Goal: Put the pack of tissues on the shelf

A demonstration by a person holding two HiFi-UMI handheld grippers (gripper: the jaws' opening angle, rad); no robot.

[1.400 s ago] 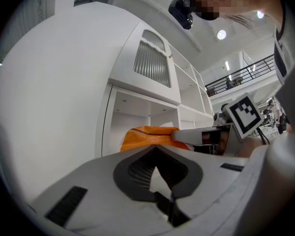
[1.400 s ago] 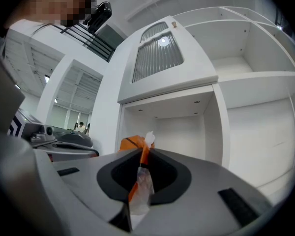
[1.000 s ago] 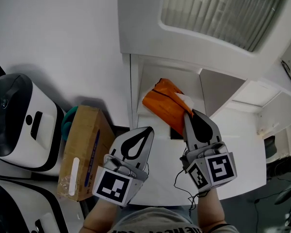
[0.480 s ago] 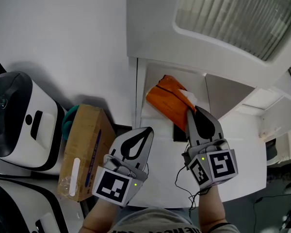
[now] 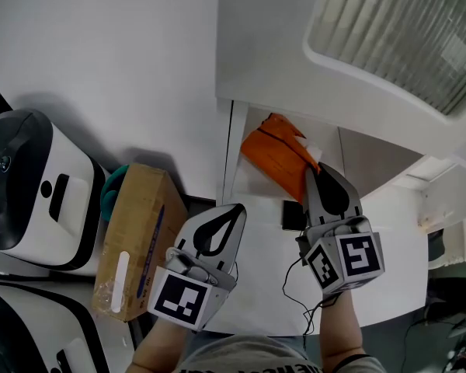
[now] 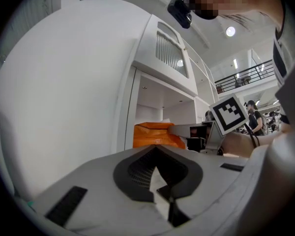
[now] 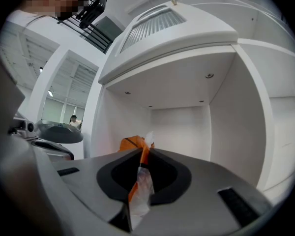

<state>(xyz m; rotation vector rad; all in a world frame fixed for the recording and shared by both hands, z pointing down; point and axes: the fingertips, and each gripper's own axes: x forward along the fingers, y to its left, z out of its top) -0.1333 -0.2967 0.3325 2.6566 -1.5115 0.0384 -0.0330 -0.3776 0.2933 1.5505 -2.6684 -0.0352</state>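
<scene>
The pack of tissues [image 5: 278, 154] is orange with a clear plastic end. My right gripper [image 5: 317, 172] is shut on its near wrapper edge and holds it level at the mouth of the white shelf [image 5: 231, 155]. Its far end is hidden under the upper cabinet. In the right gripper view the wrapper [image 7: 137, 181] runs between the jaws of the right gripper [image 7: 141, 154], with the shelf recess [image 7: 187, 124] straight ahead. My left gripper [image 5: 234, 210] is lower left of the pack, shut and empty. The left gripper view has the left gripper [image 6: 156, 151] in front and the pack [image 6: 152, 135] beyond it.
A cardboard box [image 5: 132, 239] stands left of the shelf unit, with a teal thing [image 5: 110, 194] behind it and a white and black appliance [image 5: 31, 193] further left. A small dark object [image 5: 292, 216] lies on the white surface. A ribbed panel [image 5: 404, 37] overhangs the shelf.
My right gripper has carried the orange pack further towards the shelf opening, so its far end now sits under the upper cabinet's edge. The left gripper looks unchanged.
</scene>
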